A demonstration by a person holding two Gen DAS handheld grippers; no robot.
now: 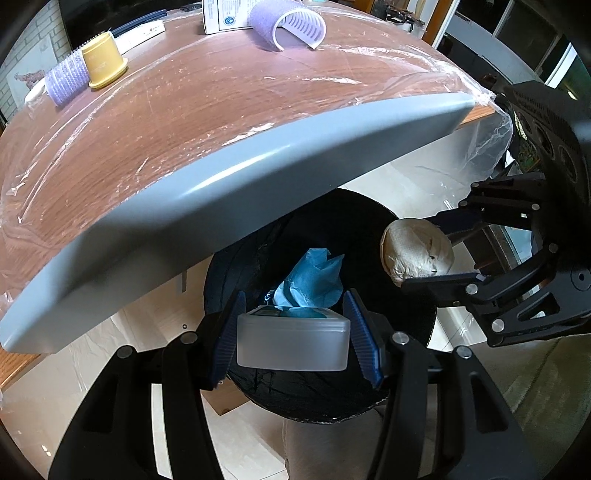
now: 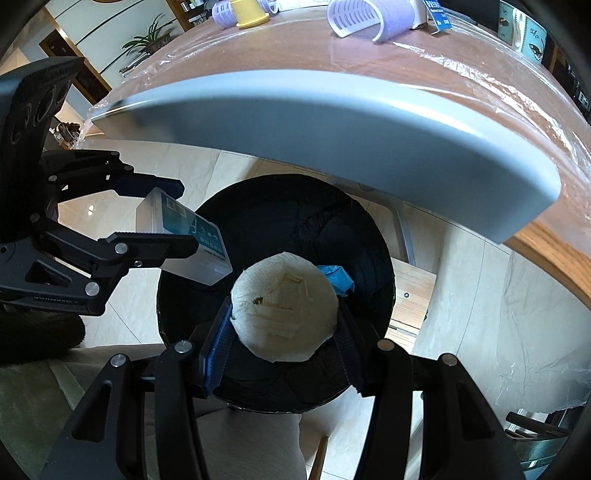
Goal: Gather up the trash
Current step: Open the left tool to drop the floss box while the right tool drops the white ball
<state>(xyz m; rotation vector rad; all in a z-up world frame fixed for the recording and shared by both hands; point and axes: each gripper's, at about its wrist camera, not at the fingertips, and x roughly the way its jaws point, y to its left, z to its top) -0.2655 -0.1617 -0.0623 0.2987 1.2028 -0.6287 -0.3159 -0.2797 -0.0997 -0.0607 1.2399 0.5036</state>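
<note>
Over the black bin [image 1: 325, 229], my left tongs [image 1: 293, 334] pinch a frosted plastic box [image 1: 293, 343] and my right tongs [image 2: 282, 332] pinch a crumpled paper ball [image 2: 284, 306]. Only my left view shows the blue wrapper [image 1: 310, 280] deep inside the bin; my right view shows the box's teal label. Beyond the bin, the film-covered wooden desk [image 1: 184, 110] holds hair rollers [image 1: 288, 22] and a yellow cup [image 1: 103, 62]; pale tile floor [image 2: 480, 295] lies beneath.

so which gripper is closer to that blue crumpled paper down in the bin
Left. The left gripper, holding a frosted plastic box, hangs directly above the blue paper. The right gripper holds a paper wad off to the side.
</note>
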